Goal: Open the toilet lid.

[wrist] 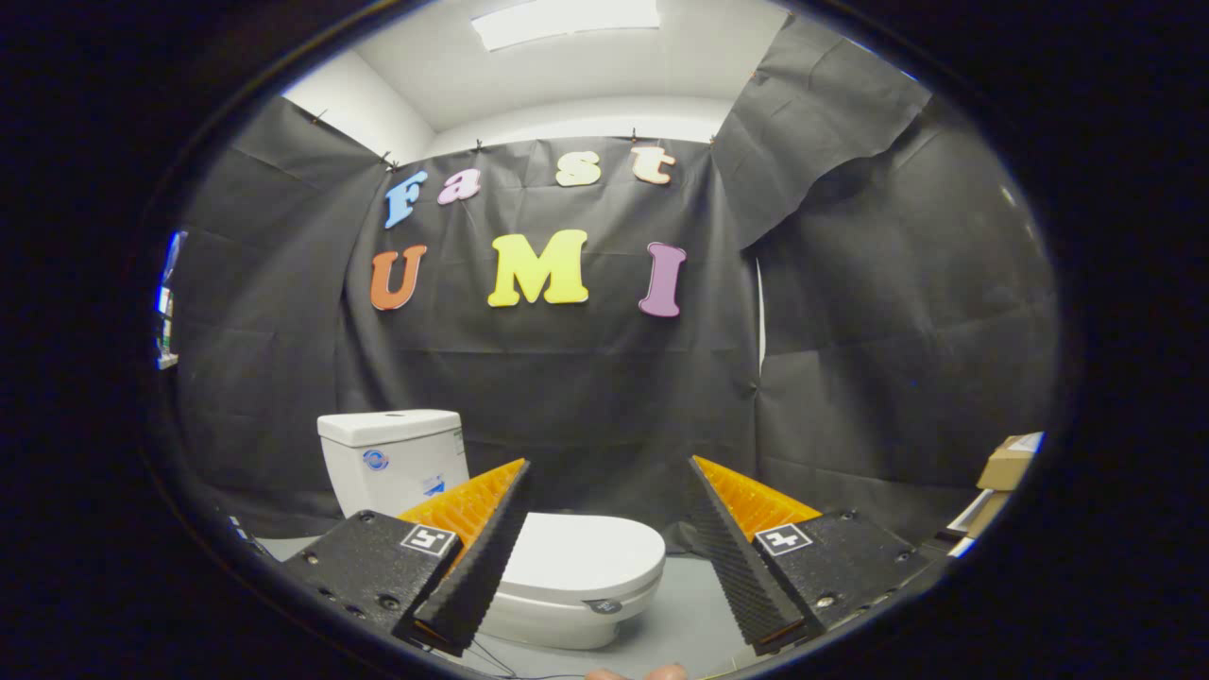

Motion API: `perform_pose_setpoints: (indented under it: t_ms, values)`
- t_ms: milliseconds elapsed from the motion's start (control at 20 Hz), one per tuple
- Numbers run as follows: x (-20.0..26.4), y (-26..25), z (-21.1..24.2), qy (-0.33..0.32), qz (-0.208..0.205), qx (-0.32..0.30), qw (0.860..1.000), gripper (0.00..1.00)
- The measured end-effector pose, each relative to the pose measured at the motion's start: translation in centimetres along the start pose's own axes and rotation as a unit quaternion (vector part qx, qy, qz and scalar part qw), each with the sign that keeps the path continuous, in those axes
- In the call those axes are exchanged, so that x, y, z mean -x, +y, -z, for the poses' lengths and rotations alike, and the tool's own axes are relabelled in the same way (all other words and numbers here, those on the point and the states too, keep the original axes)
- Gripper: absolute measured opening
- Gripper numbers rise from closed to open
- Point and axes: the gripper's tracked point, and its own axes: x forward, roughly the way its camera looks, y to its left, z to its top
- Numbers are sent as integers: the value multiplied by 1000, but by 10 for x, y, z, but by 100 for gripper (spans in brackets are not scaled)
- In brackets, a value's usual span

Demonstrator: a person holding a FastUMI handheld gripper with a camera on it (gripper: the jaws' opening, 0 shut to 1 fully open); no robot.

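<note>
A white toilet stands on the grey floor against the black cloth wall, its tank (392, 458) at the back left. Its lid (586, 552) lies flat and closed over the bowl, front rim pointing toward me. My gripper (609, 467) hovers above and in front of the toilet, open, with nothing between its fingers. The left finger (477, 552) overlaps the left side of the lid in the view; the right finger (737, 557) sits to the right of the bowl. The gripper is apart from the lid.
Cardboard boxes (1003, 467) are stacked at the far right by the wall. Grey floor (689, 614) lies to the right of the bowl. A person's fingertips (638, 673) show just below the gripper. A thin cable (496, 656) runs on the floor near the toilet base.
</note>
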Motion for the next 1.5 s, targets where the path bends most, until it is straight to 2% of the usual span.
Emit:
perform_pose_setpoints:
  t_ms: [500, 600, 1000, 1200, 1500]
  values:
    - [-8, -11, 2, -3, 18, 15, 1000, 100]
    - [-12, -18, 5, 0, 35, 21, 999, 100]
    - [-42, -22, 23, 31, 72, -21, 997, 100]
    - [-69, -6, 56, 72, 58, -76, 993, 100]
    - [-101, 5, 117, 136, 51, -102, 984, 100]
